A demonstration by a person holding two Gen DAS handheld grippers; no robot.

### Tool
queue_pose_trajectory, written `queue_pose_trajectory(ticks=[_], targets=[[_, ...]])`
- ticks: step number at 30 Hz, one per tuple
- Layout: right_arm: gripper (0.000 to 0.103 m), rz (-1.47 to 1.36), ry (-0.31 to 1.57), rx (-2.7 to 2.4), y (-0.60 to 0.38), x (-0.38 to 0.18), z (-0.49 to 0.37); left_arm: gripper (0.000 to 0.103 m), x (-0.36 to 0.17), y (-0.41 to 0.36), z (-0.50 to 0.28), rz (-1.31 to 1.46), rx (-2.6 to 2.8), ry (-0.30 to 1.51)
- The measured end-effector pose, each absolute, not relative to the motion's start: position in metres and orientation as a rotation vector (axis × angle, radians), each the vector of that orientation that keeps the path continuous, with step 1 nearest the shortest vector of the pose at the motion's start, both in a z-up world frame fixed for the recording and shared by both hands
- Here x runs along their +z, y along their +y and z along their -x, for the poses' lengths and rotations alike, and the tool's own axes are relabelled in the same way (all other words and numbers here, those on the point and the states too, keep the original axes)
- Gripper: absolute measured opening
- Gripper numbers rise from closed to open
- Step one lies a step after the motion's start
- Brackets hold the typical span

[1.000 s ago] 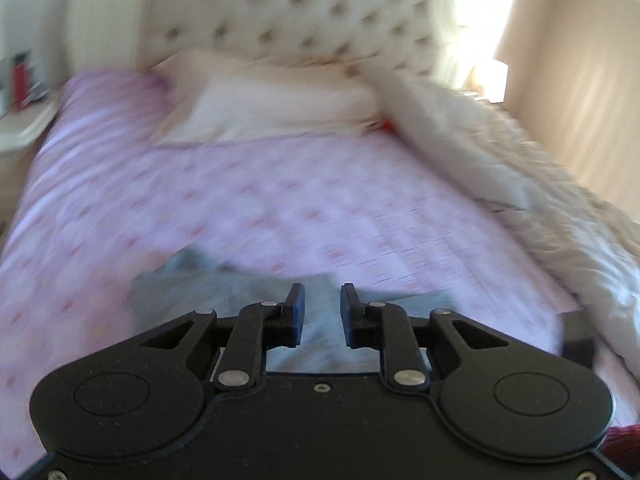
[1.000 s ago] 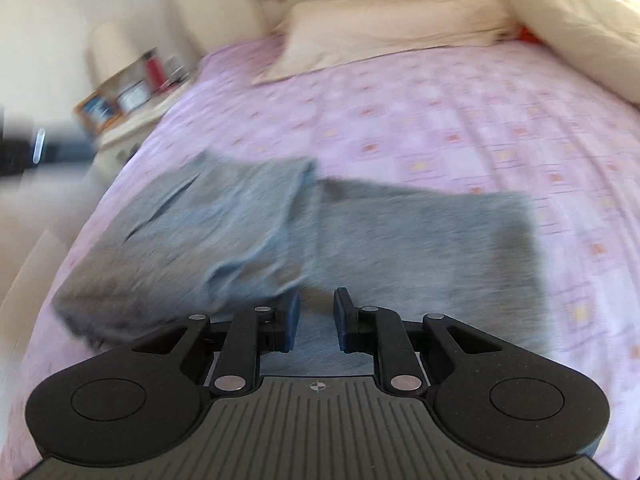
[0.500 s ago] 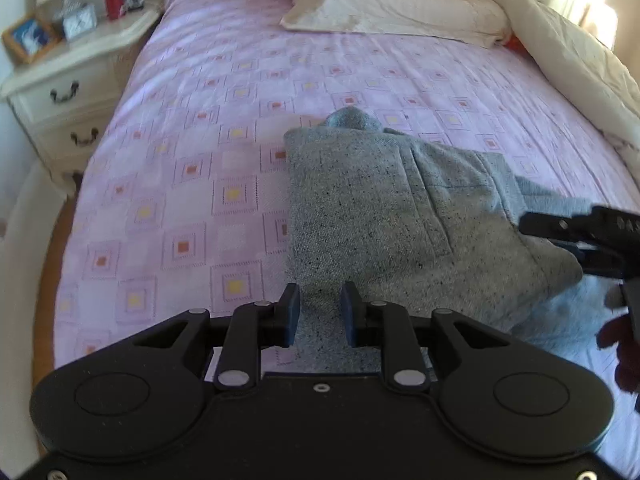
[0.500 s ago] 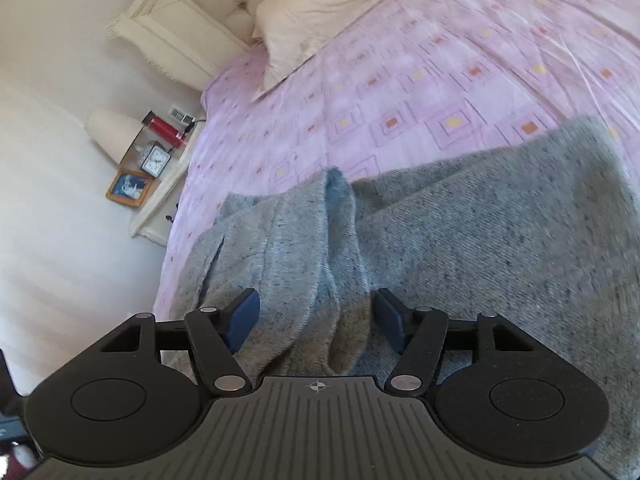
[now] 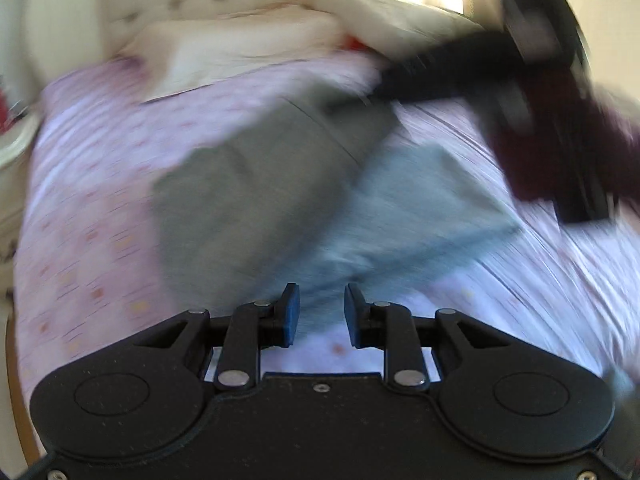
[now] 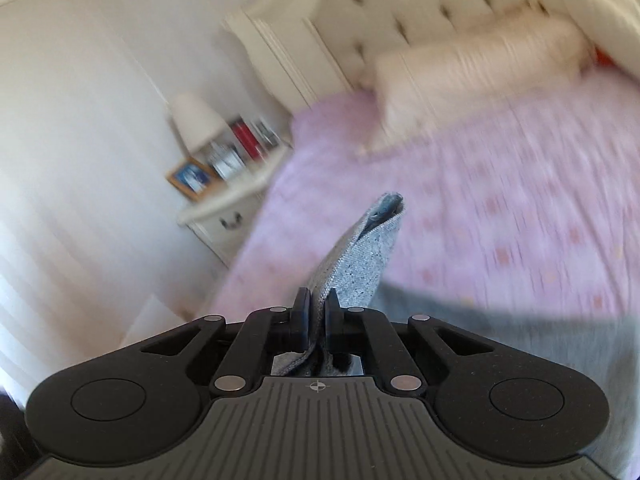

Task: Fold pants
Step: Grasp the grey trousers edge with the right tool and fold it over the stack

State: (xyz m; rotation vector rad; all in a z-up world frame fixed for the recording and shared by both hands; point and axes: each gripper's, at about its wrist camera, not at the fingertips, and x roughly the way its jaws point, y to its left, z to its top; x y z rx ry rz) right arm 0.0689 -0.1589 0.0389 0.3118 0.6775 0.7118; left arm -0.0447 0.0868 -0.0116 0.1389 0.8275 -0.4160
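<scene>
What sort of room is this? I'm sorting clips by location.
Most likely a bedroom: a bed with a pink patterned sheet, a cream tufted headboard, and a white bedside table carrying a lamp.

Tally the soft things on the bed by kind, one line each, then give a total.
Grey pants: 1
Cream pillow: 1
White duvet: 1
Pink patterned sheet: 1
Total: 4

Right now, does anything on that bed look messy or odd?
Only the pants: they lie bunched and crooked on the sheet, one end pinched in the closing right gripper and sticking up. The left gripper is opening, empty. Nothing spilled or damaged.
</scene>
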Motion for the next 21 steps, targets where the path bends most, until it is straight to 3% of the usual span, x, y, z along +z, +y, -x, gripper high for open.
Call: queue_pose_trajectory(ticks=[7, 10, 17, 21], targets=[[0.007, -0.271, 0.626, 0.709, -0.157, 0.073, -0.071, 0.037, -0.013, 0.028, 0.032, -0.199, -0.361, 0.704], [0.007, -0.258, 0.625, 0.691, -0.157, 0.073, -0.069, 0.052, -0.021, 0.014, 0.013, -0.217, -0.325, 0.676], [0.007, -0.28, 0.617, 0.591, -0.187, 0.07, -0.066, 0.053, -0.072, -0.001, 0.004, -0.414, -0.291, 0.773], [0.007, -0.265, 0.645, 0.483, -0.219, 0.06, -0.057, 0.053, -0.075, 0.007, 0.016, -0.409, -0.281, 0.75]])
